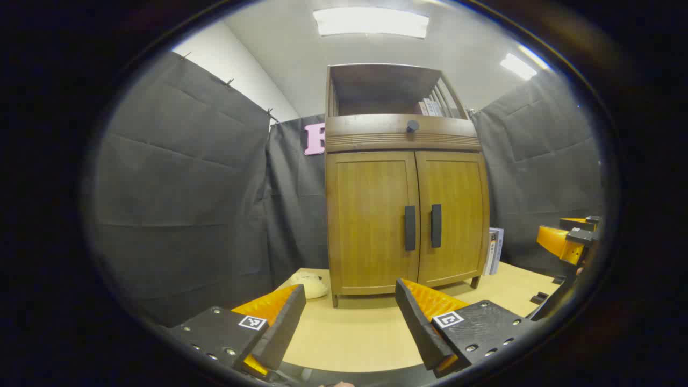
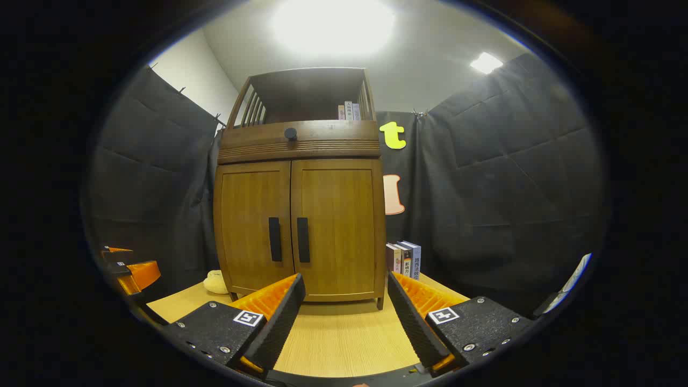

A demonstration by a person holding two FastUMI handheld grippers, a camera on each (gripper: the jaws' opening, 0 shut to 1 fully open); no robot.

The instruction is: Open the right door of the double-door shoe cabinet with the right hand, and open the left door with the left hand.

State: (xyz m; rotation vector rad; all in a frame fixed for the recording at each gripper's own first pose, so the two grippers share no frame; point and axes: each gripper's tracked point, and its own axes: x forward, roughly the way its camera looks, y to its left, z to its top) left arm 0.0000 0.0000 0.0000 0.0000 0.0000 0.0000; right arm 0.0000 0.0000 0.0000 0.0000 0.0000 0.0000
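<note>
A brown wooden shoe cabinet (image 1: 406, 177) (image 2: 301, 188) stands on the light wooden table (image 1: 355, 333) (image 2: 344, 338), both doors closed. The left door (image 1: 371, 220) (image 2: 252, 226) and right door (image 1: 454, 215) (image 2: 338, 226) each carry a dark vertical handle near the centre seam: left handle (image 1: 410, 228) (image 2: 274, 239), right handle (image 1: 436, 226) (image 2: 303, 239). My left gripper (image 1: 350, 312) is open, well short of the cabinet. My right gripper (image 2: 345, 301) is open too, also apart from the doors. The right gripper (image 1: 564, 242) shows at the far right of the left gripper view; the left gripper (image 2: 131, 271) shows at the left of the right gripper view.
A drawer with a round dark knob (image 1: 412, 126) (image 2: 291, 133) sits above the doors, under an open shelf holding books (image 1: 430, 107) (image 2: 348, 112). More books (image 1: 494, 250) (image 2: 404, 259) stand right of the cabinet. A pale soft toy (image 1: 309, 284) (image 2: 215, 282) lies at its left.
</note>
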